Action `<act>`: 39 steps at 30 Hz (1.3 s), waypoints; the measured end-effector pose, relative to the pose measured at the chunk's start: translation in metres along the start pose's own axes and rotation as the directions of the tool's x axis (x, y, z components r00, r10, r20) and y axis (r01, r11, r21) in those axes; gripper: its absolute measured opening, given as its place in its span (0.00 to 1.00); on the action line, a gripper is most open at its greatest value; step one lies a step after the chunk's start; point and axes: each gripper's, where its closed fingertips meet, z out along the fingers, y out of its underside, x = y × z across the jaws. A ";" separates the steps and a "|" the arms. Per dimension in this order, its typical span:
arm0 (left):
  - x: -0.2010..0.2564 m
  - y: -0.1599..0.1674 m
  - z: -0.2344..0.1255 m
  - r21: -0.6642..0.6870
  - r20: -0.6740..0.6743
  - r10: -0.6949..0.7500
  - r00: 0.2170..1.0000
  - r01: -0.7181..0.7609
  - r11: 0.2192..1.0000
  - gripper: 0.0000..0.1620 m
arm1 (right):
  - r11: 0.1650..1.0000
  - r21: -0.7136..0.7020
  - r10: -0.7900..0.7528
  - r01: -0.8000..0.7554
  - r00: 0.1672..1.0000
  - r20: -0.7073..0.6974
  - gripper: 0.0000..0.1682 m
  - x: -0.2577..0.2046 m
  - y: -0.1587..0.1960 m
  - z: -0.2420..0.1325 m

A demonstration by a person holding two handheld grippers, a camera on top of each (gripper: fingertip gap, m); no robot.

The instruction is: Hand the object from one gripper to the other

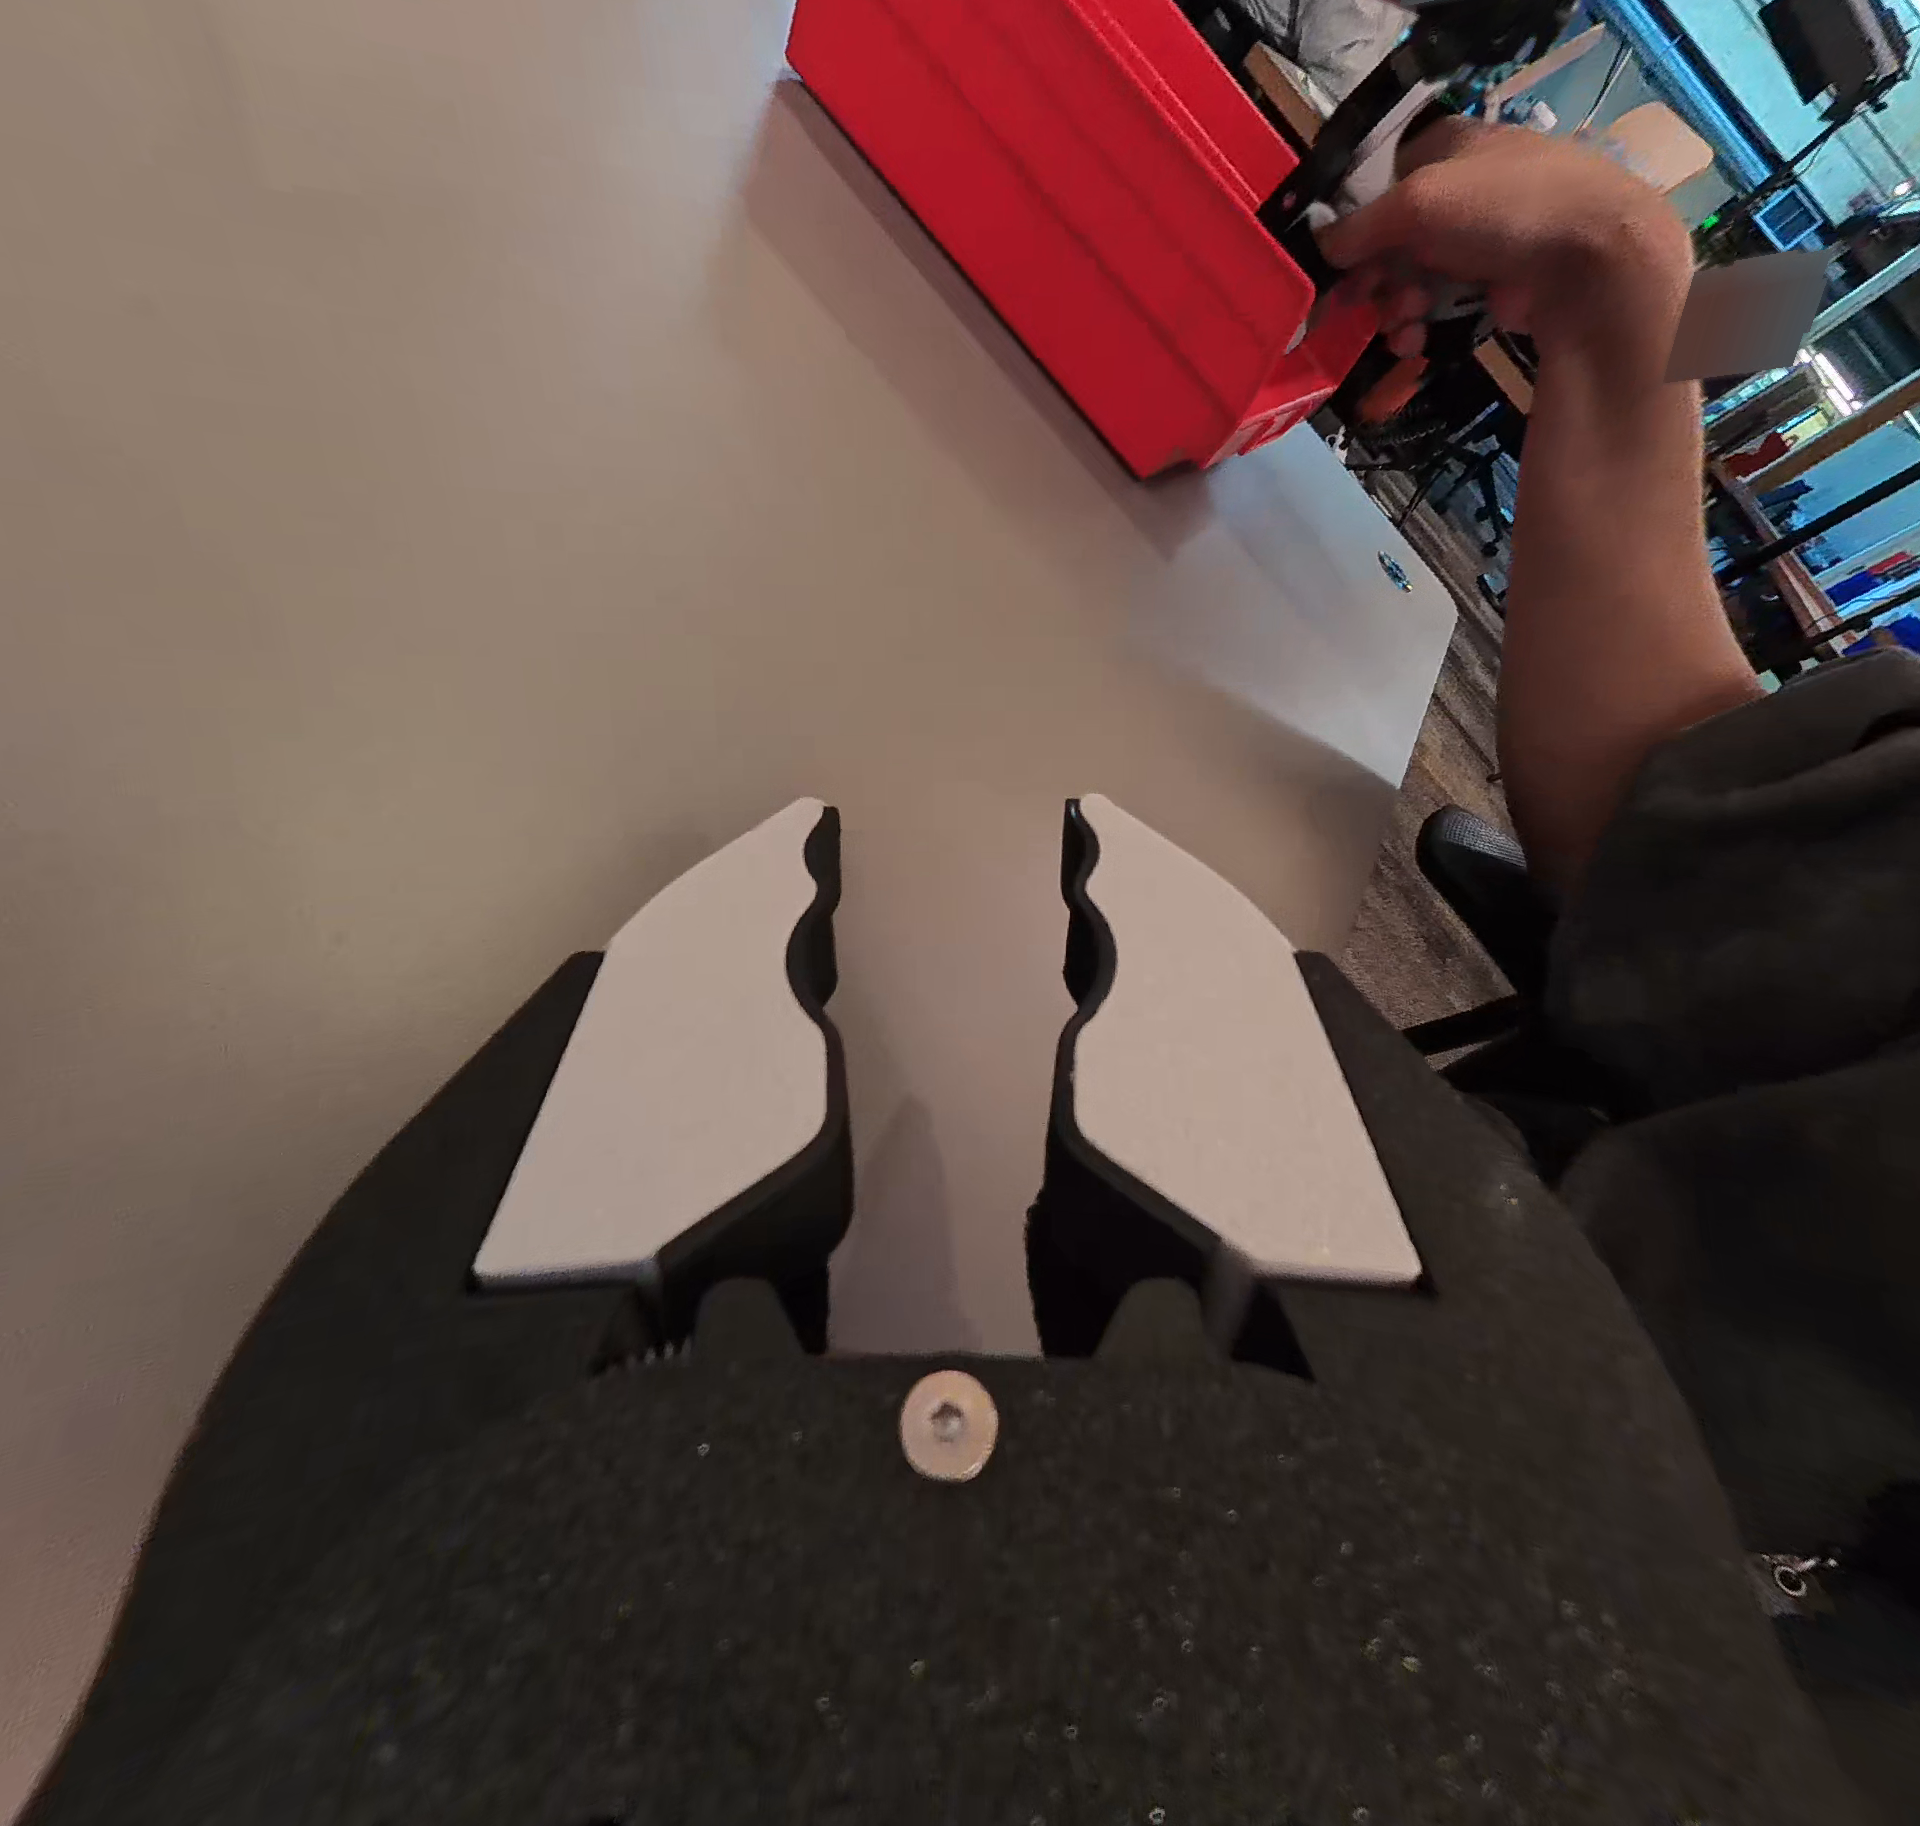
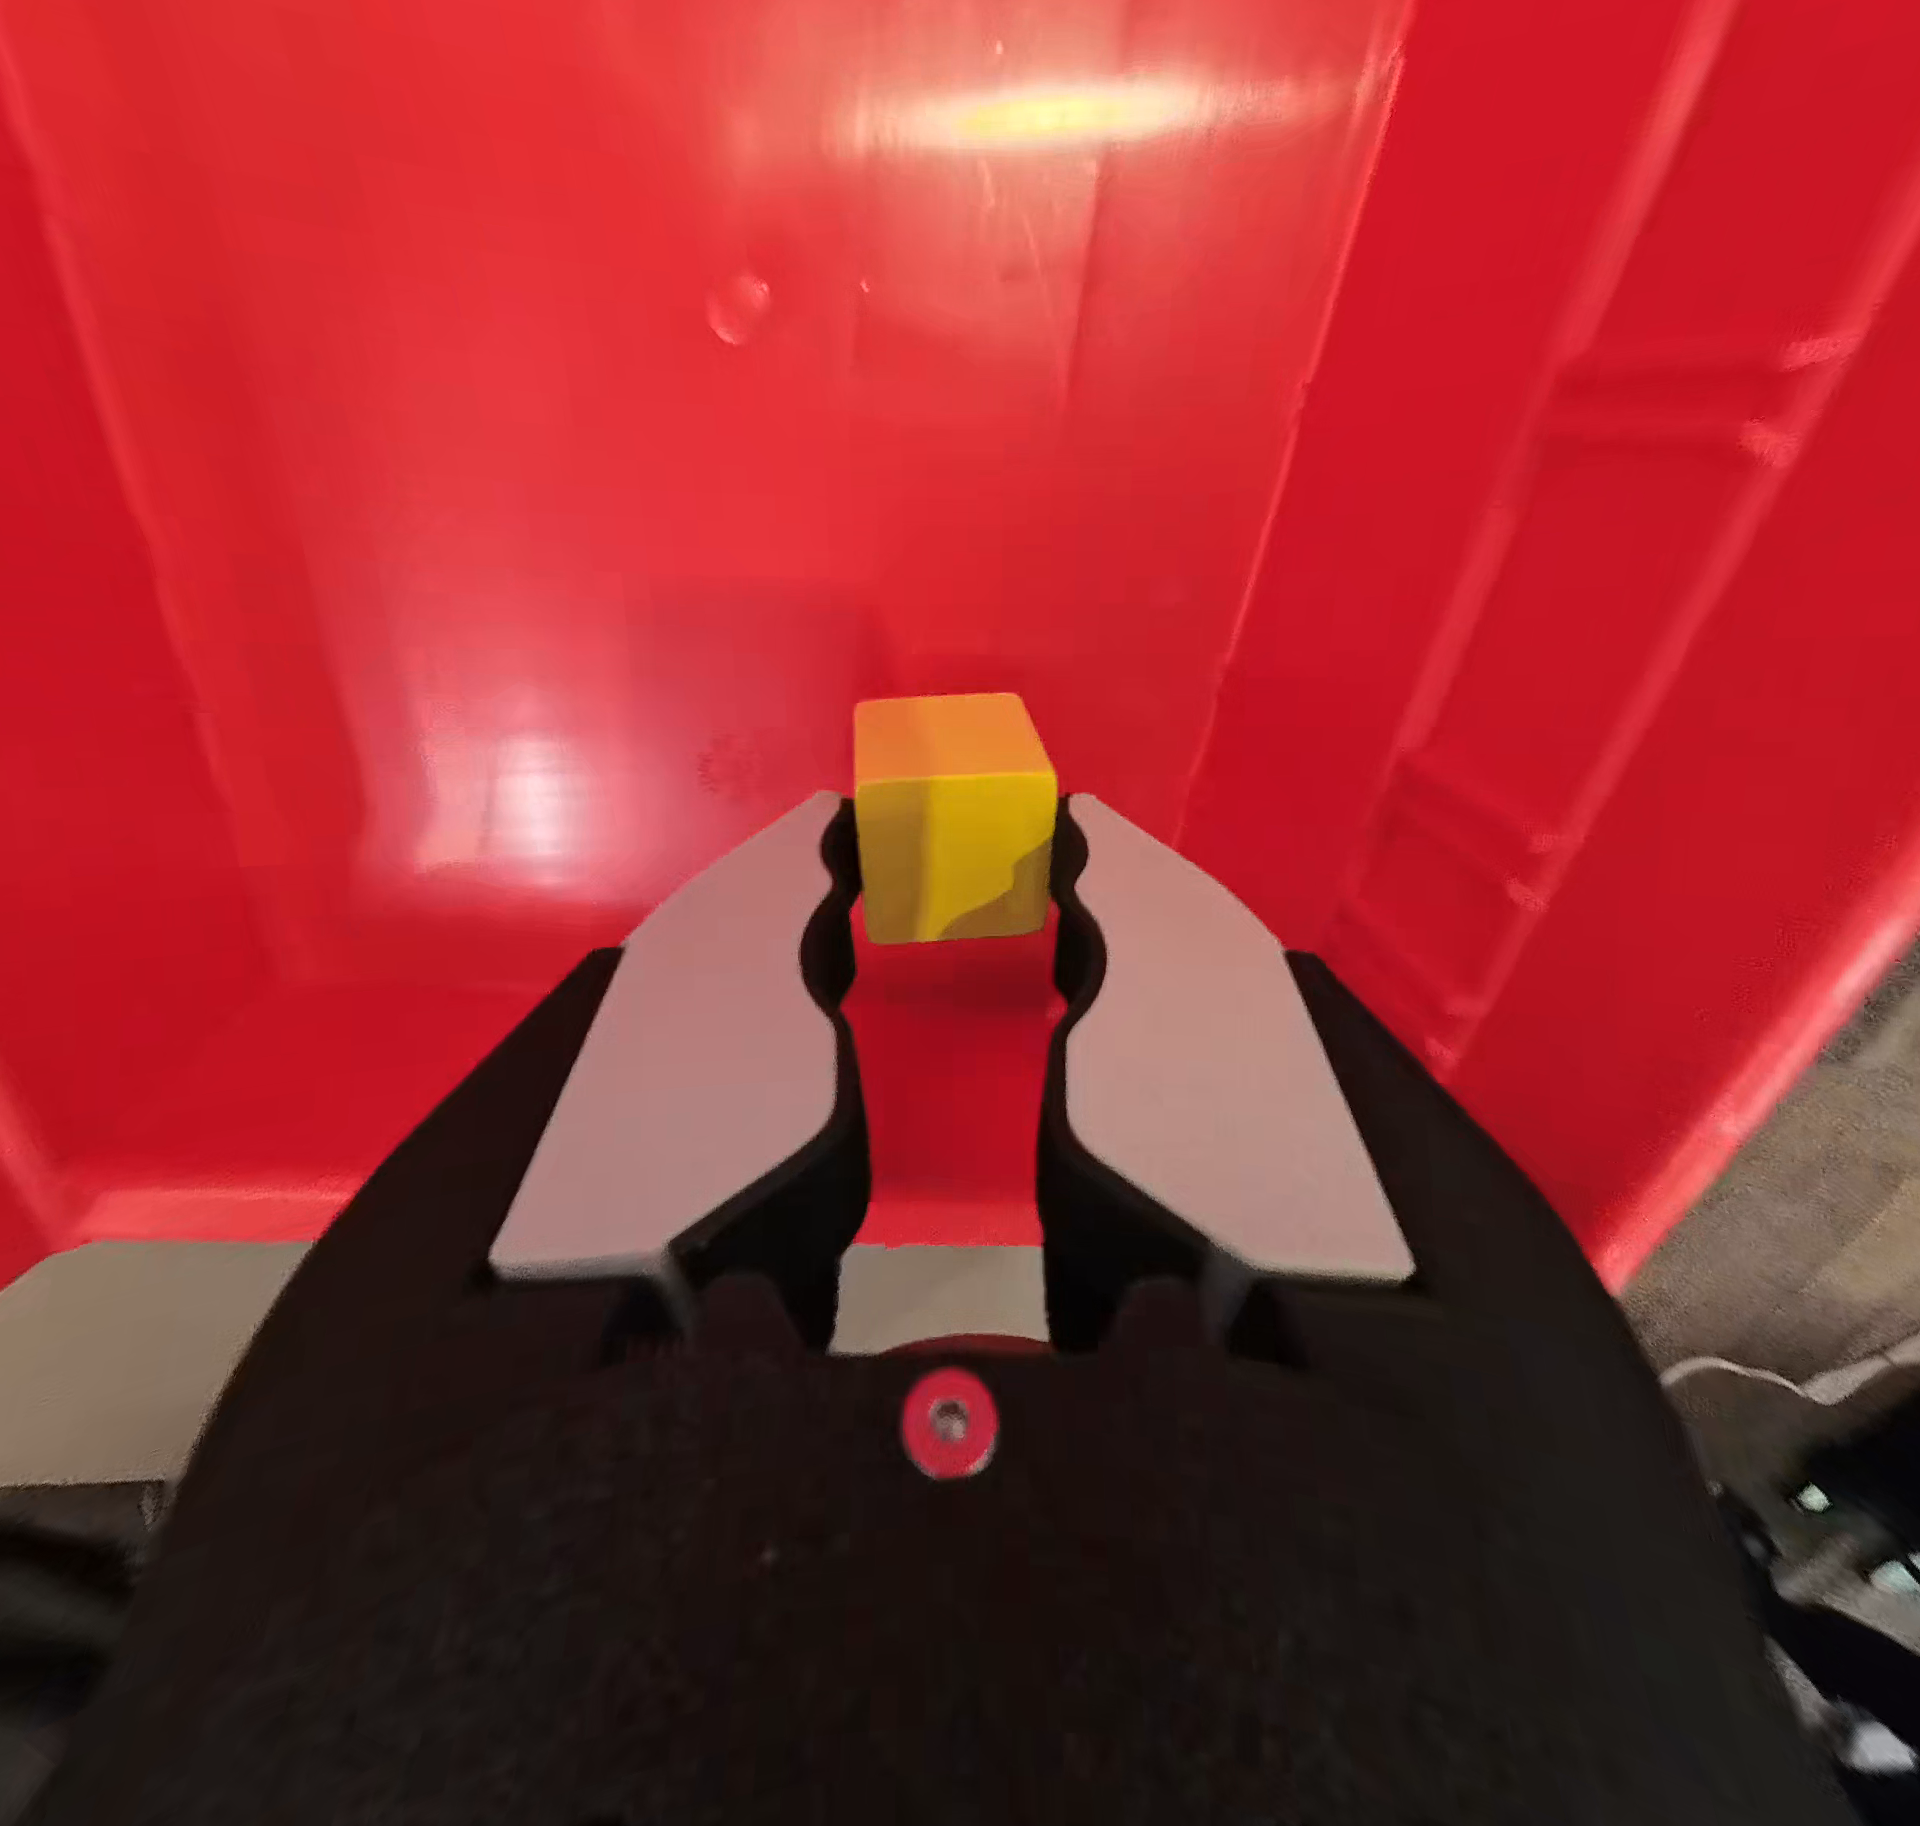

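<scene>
Yellow on every face we can see, with an orange tint on top, the cube [image 2: 951,831] sits at the centre of the right wrist view, pinched between the tips of our right gripper [image 2: 954,846]. Both pale fingers [image 2: 707,1028] press against its sides, so the jaws are closed on it. Behind and all around the cube we see the glossy inside of a red bin [image 2: 520,426], with bright light reflections near the top of the frame and at left of centre. Whether the cube touches the bin's floor or hangs just above it, we cannot tell.

In the left wrist view our left gripper [image 1: 951,820] fills the lower half of the frame, its fingers spread apart with nothing between them, over a bare grey table [image 1: 364,529]. The same red bin [image 1: 1039,197] stands on the table at the upper centre. At the upper right a person's hand [image 1: 1507,228] holds the right gripper [image 1: 1340,176] at the bin's near end, blurred and partly hidden.
</scene>
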 end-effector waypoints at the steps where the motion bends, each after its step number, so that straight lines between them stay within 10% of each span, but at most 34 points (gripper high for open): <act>1: 0.000 0.001 0.001 -0.005 -0.002 -0.005 1.000 0.005 1.000 0.25 | 1.000 -0.025 -0.006 0.005 1.000 -0.016 0.21 0.002 0.002 0.004; 10: -0.004 0.002 0.002 -0.018 0.020 0.026 0.999 -0.025 1.000 0.25 | 0.999 -0.029 -0.035 0.034 0.999 -0.016 0.28 0.001 0.003 0.005; 15: -0.004 -0.015 -0.012 0.072 0.082 0.123 0.989 -0.129 0.989 0.21 | 0.963 0.260 -0.064 0.064 0.998 -0.008 0.32 -0.010 -0.019 -0.064; 18: -0.003 -0.026 -0.025 0.123 0.112 0.146 0.983 -0.159 0.980 0.23 | 0.808 0.565 -0.180 0.167 0.983 -0.034 0.31 -0.046 -0.038 -0.117; 22: -0.005 -0.054 -0.068 0.144 0.181 0.157 0.971 -0.184 0.972 0.25 | 0.361 0.915 -0.226 0.181 0.969 -0.103 0.34 -0.105 -0.041 -0.165; 26: -0.046 -0.067 -0.129 -0.081 0.393 0.162 0.905 -0.141 0.987 0.45 | 0.341 0.937 -0.305 0.077 0.952 0.033 0.36 -0.165 0.007 -0.137; 32: -0.146 -0.088 -0.204 -0.361 0.671 0.281 0.686 -0.028 0.932 0.46 | 0.373 0.921 -0.362 0.110 0.931 0.035 0.36 -0.205 0.051 -0.096; 39: -0.205 -0.073 -0.210 -0.671 0.556 0.478 0.679 0.027 0.741 0.42 | 0.343 0.919 -0.396 0.196 0.917 -0.048 0.35 -0.211 0.059 -0.093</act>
